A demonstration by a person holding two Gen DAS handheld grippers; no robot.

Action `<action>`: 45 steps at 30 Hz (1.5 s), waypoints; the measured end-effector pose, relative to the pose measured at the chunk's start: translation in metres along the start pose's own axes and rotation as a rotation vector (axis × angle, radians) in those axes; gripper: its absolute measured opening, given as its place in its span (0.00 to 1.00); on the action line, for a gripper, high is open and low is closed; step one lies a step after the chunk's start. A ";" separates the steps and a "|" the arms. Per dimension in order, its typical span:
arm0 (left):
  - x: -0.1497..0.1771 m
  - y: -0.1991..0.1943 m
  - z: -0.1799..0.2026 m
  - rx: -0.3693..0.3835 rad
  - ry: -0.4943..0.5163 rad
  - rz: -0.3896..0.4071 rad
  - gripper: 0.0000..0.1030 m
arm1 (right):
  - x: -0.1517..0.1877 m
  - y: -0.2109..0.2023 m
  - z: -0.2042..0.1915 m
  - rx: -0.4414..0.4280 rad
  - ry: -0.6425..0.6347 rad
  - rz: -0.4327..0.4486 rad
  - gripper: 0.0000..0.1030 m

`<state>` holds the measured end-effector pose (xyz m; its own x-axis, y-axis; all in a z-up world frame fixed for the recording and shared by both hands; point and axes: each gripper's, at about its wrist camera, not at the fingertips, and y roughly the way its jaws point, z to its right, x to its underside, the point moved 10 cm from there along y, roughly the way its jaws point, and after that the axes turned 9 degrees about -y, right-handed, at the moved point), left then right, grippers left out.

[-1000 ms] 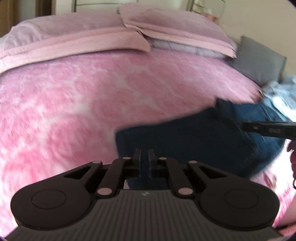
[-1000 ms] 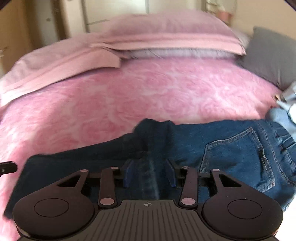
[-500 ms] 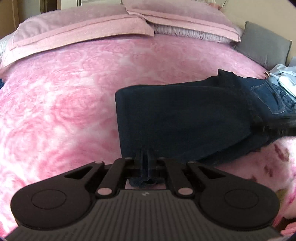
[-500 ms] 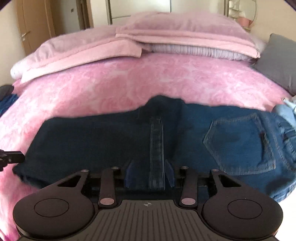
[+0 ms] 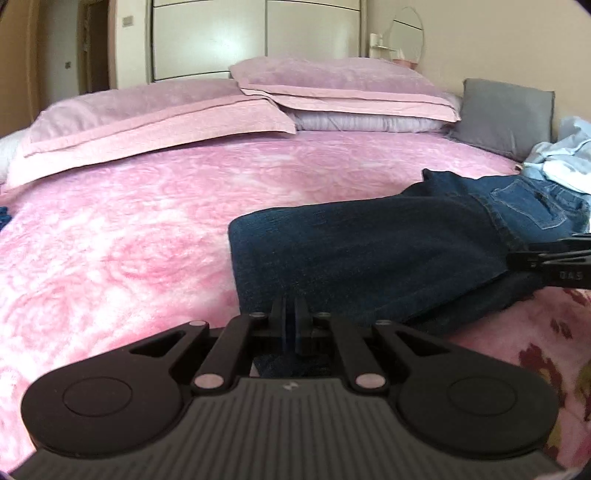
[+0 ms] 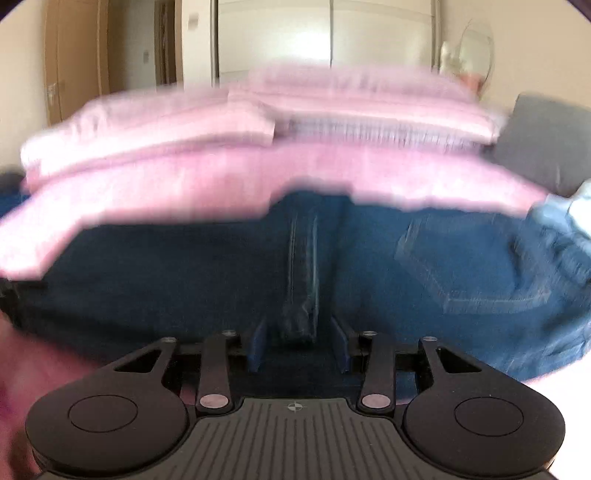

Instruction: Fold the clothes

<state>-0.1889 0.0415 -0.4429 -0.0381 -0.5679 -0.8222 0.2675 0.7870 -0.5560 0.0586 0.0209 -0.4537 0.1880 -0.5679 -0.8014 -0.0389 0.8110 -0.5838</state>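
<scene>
Left wrist view first: nearest to us, at six o'clock, our left gripper [image 5: 294,314] has its two fingers pressed together on the near edge of the dark blue jeans [image 5: 369,258], a fold of denim pinched between them. From there the jeans stretch away toward two o'clock across the pink bedspread [image 5: 129,240], one leg lying flat with its hem end at about twelve o'clock of the fingers and the back pocket showing out at three o'clock. At three o'clock, at the frame edge, we see the black tip of our right gripper [image 5: 554,258] lying against the jeans; from this side we cannot tell how wide it stands. Beyond the jeans, at two o'clock, a heap of pale blue clothing [image 5: 557,162] lies beside a grey cushion [image 5: 506,110]. Farther off, from ten to one o'clock, the pink pillows [image 5: 155,118] are stacked at the head of the bed, with a white wardrobe [image 5: 258,33] behind them.

Right wrist view is blurred by motion. At six o'clock our right gripper [image 6: 298,343] has its fingers spread apart, with a ridge of the jeans [image 6: 184,277] running up between them; the pads do not visibly close on the cloth. The denim fills the middle of the frame from nine to three o'clock, its back pocket at three. Past it we make out the bedspread [image 6: 184,184], the pillows [image 6: 166,125] and the cushion [image 6: 546,147] at two o'clock.
</scene>
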 end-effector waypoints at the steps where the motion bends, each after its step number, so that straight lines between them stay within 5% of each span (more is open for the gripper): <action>1: -0.001 -0.003 0.000 -0.029 -0.008 -0.021 0.04 | -0.001 -0.006 0.001 0.005 0.023 -0.010 0.41; 5: -0.014 -0.028 0.004 -0.126 -0.068 -0.138 0.06 | -0.009 -0.040 0.004 0.006 0.143 -0.048 0.41; 7: -0.015 -0.044 0.008 -0.131 -0.088 -0.150 0.16 | -0.006 -0.060 0.002 -0.018 0.190 -0.096 0.41; 14: 0.030 -0.110 0.019 -0.172 -0.180 -0.219 0.26 | 0.028 -0.121 -0.014 0.057 0.241 -0.193 0.41; 35: 0.029 -0.225 0.088 -0.167 0.007 -0.075 0.33 | 0.028 -0.247 -0.030 0.037 0.255 -0.050 0.52; 45: 0.030 -0.214 0.100 -0.164 0.041 -0.088 0.35 | 0.033 -0.250 -0.017 0.041 0.284 -0.040 0.53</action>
<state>-0.1513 -0.1680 -0.3362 -0.0943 -0.6289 -0.7718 0.1006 0.7653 -0.6358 0.0582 -0.2034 -0.3367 -0.0943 -0.6118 -0.7854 0.0039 0.7887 -0.6148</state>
